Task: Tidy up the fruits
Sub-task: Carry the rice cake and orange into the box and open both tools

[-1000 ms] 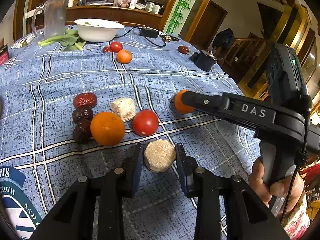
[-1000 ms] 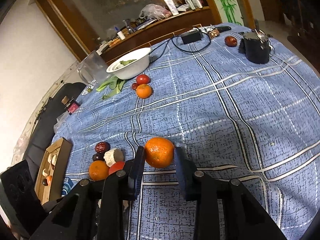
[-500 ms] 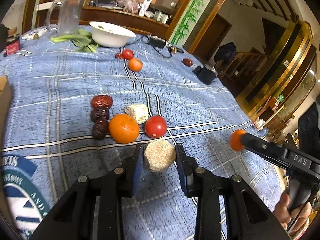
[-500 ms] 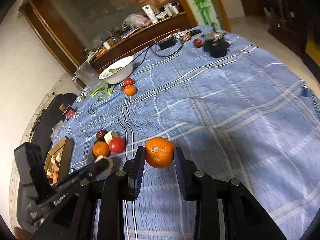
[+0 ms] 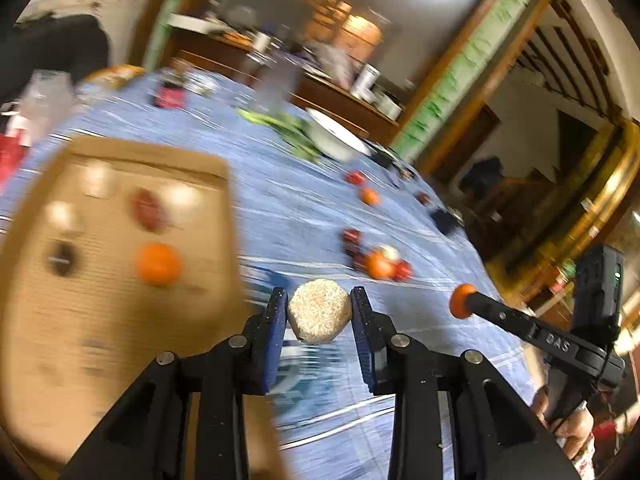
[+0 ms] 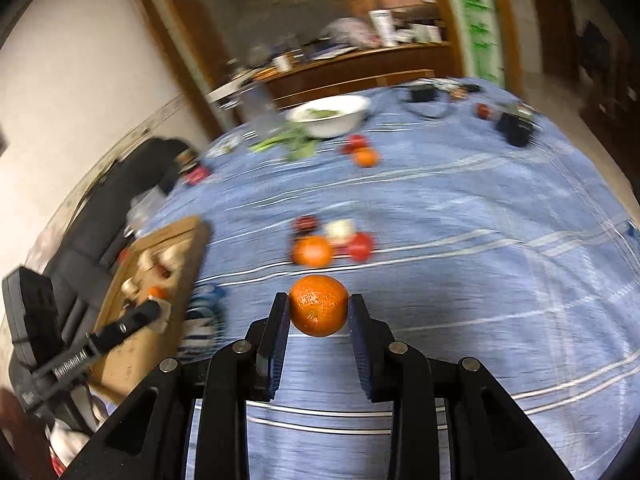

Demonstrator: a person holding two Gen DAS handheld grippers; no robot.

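While my left gripper (image 5: 319, 312) squeezes a round grainy ball (image 5: 319, 312) near the cardboard box (image 5: 100, 280), my right gripper (image 6: 319, 311) pinches an orange (image 6: 319, 311) above the blue tablecloth (image 6: 480, 280). Some fruits sit in the box; a small pile (image 6: 328, 242) waits
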